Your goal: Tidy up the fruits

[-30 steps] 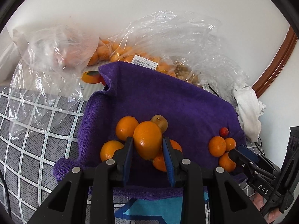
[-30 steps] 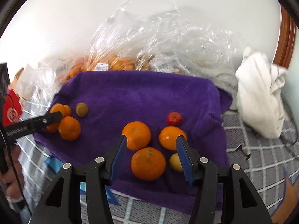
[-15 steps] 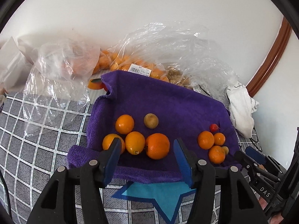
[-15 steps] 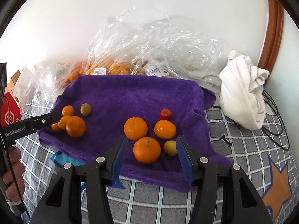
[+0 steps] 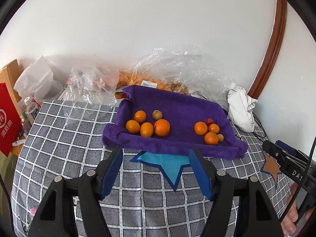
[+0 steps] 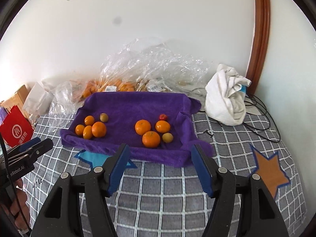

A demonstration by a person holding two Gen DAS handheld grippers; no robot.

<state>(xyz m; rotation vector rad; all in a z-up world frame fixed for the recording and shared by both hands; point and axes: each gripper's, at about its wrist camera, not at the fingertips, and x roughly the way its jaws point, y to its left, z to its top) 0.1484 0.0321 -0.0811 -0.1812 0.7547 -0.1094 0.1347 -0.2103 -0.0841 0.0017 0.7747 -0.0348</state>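
Note:
A purple towel [image 5: 177, 106] [image 6: 138, 106] lies spread on the checked bedspread and carries two clusters of fruit. The left cluster has several oranges, the biggest orange [image 5: 162, 127] [image 6: 98, 129] among them, and a brownish fruit [image 5: 157, 115]. The right cluster holds three oranges [image 6: 151, 139], a small red fruit [image 6: 163, 117] and a small yellow fruit [image 6: 167, 137]. My left gripper [image 5: 156, 154] hovers short of the towel's near edge, its jaws opening with nothing between them. My right gripper [image 6: 161, 150] does the same, its jaws also opening and empty.
Clear plastic bags [image 5: 138, 81] with more oranges are heaped against the wall behind the towel. A crumpled white cloth [image 6: 227, 102] and black cables [image 6: 260, 118] lie at the right. A red bag [image 5: 7, 122] and a bottle [image 5: 31, 108] stand at the left.
The left gripper let go of an orange, which now lies in the left cluster. Both grippers drew back and up from the towel, and their jaws spread wider.

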